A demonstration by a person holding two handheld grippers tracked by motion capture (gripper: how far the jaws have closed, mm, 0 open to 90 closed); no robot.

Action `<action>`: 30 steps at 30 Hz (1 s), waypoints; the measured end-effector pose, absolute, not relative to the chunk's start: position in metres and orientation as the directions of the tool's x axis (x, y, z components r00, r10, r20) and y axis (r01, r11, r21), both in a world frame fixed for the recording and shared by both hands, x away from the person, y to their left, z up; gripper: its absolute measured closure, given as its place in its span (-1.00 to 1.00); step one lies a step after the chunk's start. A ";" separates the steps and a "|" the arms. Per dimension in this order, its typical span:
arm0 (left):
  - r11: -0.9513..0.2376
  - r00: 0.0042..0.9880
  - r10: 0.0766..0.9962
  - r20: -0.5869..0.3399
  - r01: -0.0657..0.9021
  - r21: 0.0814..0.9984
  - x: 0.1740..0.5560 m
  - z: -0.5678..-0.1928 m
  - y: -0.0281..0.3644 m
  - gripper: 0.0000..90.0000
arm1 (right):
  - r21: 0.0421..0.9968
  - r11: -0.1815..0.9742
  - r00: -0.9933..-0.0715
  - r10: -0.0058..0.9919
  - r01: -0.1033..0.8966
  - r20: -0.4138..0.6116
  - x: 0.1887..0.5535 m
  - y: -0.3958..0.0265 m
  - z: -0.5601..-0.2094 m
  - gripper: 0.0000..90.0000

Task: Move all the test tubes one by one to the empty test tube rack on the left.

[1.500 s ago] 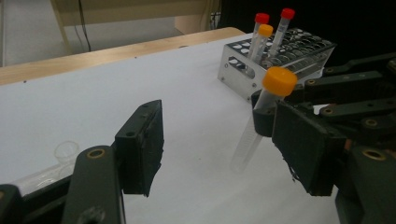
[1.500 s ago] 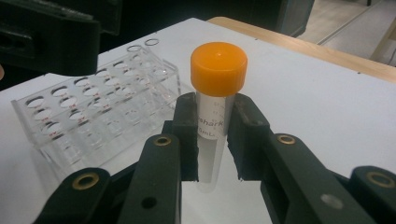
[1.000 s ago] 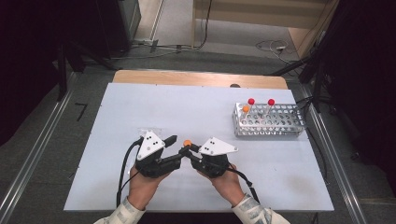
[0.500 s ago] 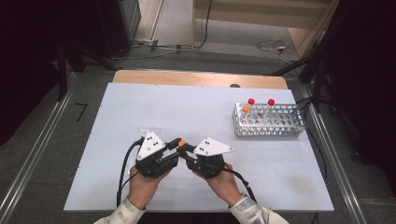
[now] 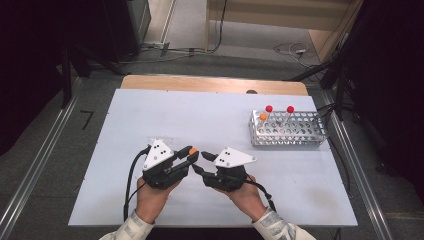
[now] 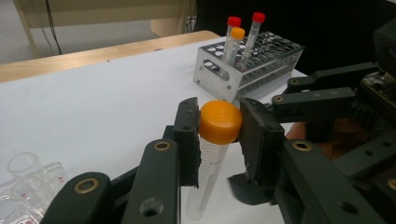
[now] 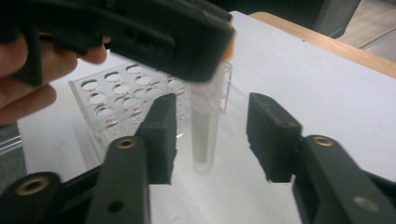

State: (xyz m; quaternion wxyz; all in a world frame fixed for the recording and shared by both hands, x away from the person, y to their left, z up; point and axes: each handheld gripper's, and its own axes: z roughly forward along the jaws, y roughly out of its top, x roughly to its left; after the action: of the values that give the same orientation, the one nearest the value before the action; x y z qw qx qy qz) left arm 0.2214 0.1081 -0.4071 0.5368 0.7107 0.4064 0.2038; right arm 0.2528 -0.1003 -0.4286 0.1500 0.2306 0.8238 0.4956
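My left gripper [image 6: 219,117] is shut on the orange cap of a clear tube [image 6: 207,172], which hangs upright below the jaws just above the white table. In the high view this left gripper [image 5: 191,152] is at the front middle of the table, and the tube's orange cap [image 5: 192,150] shows at its tips. My right gripper [image 7: 215,131] is open, and the tube's clear body [image 7: 204,128] stands between its jaws without touching either. From above, the right gripper [image 5: 199,169] points left at the tube.
A metal tube rack [image 5: 287,131] stands at the right with two red-capped tubes and one orange-capped tube [image 6: 236,41]. A clear plastic rack [image 7: 116,100] sits just behind the left gripper. The white table [image 5: 200,115] has open room in the middle and at the back.
The right gripper has moved a little left, so its open jaws now straddle the tube. The left gripper has kept its hold and barely moved.
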 end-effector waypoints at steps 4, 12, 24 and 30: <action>-0.079 0.580 0.800 -0.154 0.357 0.931 0.222 -0.404 0.110 0.56 | 0.888 0.392 -0.839 0.544 0.240 -0.013 0.254 -0.114 -0.427 -0.05; -0.037 0.552 0.816 -0.173 0.348 0.937 0.225 -0.395 0.125 0.56 | 0.881 0.385 -0.807 0.590 0.274 -0.007 0.259 -0.139 -0.429 -0.11; 0.009 0.498 0.847 -0.187 0.339 0.941 0.224 -0.387 0.149 0.56 | 0.883 0.357 -0.772 0.636 0.304 0.009 0.265 -0.159 -0.432 -0.16; 0.009 0.462 0.870 -0.170 0.331 0.944 0.222 -0.386 0.162 0.56 | 0.883 0.341 -0.755 0.655 0.321 0.022 0.269 -0.166 -0.432 -0.20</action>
State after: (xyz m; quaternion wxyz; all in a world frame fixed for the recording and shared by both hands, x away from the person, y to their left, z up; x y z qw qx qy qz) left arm 0.2221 0.1618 -0.3861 0.5450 0.6590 0.4556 0.2474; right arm 0.2688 -0.1664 -0.4321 0.1716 0.3049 0.8008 0.4861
